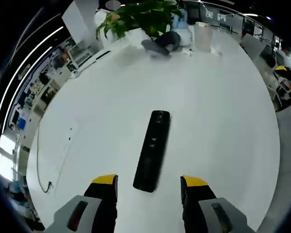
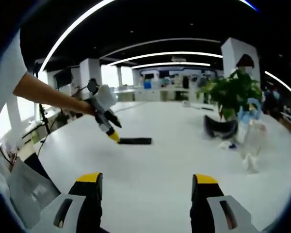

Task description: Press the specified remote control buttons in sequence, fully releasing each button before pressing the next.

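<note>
Lying flat on the round white table (image 1: 223, 126), the long black remote control (image 1: 153, 150) sits just ahead of the left gripper (image 1: 149, 183), between its spread yellow-tipped jaws, not touching them. Leafy green potted plant (image 1: 143, 17) stands far ahead at the table's edge. Right gripper (image 2: 146, 182) hangs spread, well back from the remote; left gripper's tip is just beside it there.
</note>
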